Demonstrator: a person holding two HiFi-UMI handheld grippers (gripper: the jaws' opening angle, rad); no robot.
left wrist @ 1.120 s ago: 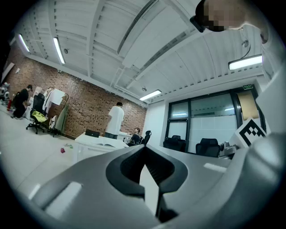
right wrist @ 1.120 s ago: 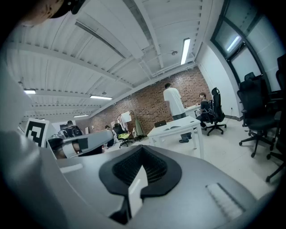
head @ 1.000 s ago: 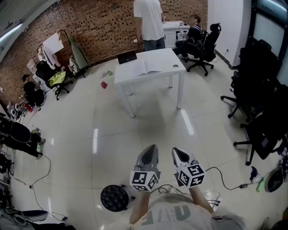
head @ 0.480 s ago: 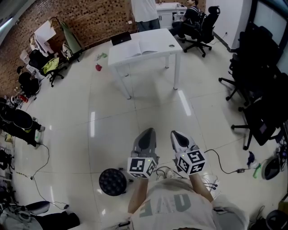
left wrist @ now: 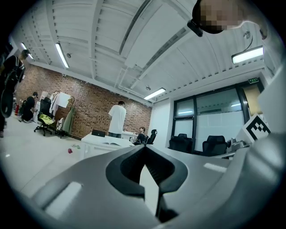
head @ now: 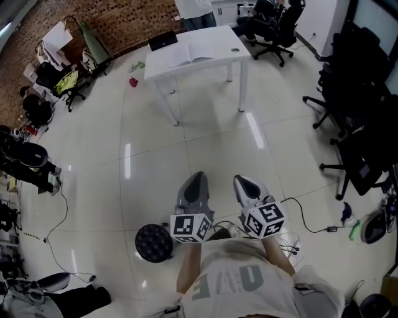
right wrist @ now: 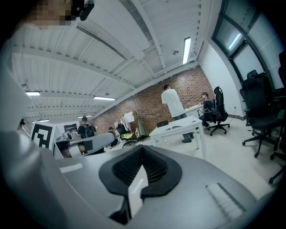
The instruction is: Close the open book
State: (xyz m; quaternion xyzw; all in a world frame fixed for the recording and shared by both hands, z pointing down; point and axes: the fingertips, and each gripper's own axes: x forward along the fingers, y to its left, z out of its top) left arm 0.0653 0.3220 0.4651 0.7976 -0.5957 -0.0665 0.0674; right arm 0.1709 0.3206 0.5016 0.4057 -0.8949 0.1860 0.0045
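Note:
The open book (head: 189, 54) lies flat on a white table (head: 214, 43) far off at the top of the head view. It also shows small in the left gripper view, book (left wrist: 108, 143) on table (left wrist: 91, 139), and in the right gripper view, book (right wrist: 175, 127). My left gripper (head: 198, 176) and right gripper (head: 240, 180) hang side by side close to my body, over the floor and far short of the table. Both point toward it. The left gripper (left wrist: 144, 147) and right gripper (right wrist: 142, 148) are shut with nothing between them.
A black laptop (head: 163, 41) sits on the table's far left corner, and a person (head: 195, 9) stands behind it. Black office chairs (head: 360, 136) line the right side. A round black stool (head: 154, 242) and cables (head: 311, 228) lie on the floor near me. Clutter and racks (head: 43, 81) fill the left.
In the head view the table and book have slid toward the top of the frame. Both grippers stay shut, side by side.

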